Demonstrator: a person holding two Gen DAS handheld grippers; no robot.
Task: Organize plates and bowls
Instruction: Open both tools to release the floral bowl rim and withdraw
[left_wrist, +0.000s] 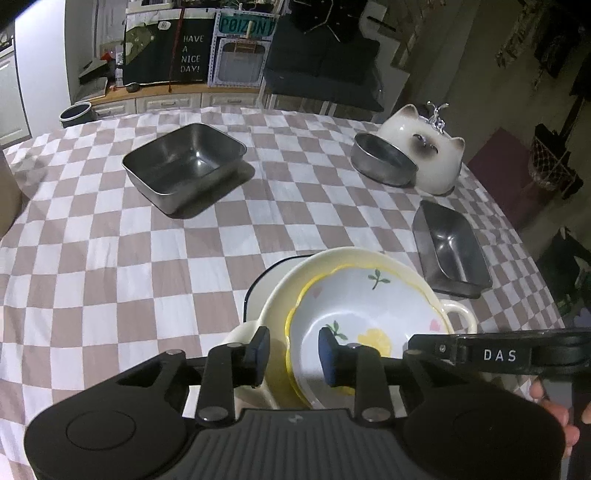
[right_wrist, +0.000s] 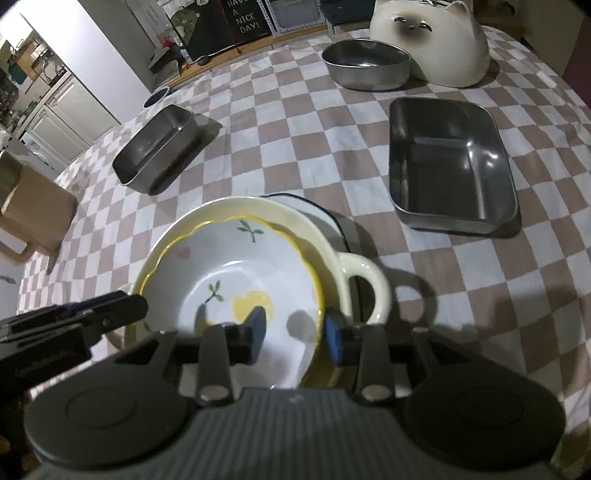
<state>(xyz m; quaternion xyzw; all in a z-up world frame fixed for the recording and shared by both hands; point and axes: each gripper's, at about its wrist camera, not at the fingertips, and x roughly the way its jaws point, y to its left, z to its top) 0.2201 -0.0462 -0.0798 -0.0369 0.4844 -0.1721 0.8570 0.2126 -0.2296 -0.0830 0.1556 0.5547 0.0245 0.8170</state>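
Your two grippers straddle opposite rims of a floral bowl nested in a stack on the checked tablecloth (left_wrist: 110, 236).

The glossy white floral bowl (left_wrist: 354, 306), scalloped and yellow-edged with painted leaves and a yellow bloom, sits inside a cream two-handled ceramic dish (left_wrist: 456, 312), which rests on a white plate with a dark rim (left_wrist: 258, 286). Your left gripper (left_wrist: 293, 352) is spread, its blue pads either side of the bowl's rim without pressing it; your right gripper (right_wrist: 295, 330) is likewise spread across the opposite rim. Beyond lie a brushed-steel square tray (left_wrist: 184, 166), a smaller steel tray (left_wrist: 448, 247), a round steel bowl (left_wrist: 384, 158) and a glazed cat-shaped jar (left_wrist: 424, 147). Readable: "DAS" on the right gripper; "HAVE A NICE DAY!" on a dark sign (left_wrist: 192, 53); "POIZON" beside it.
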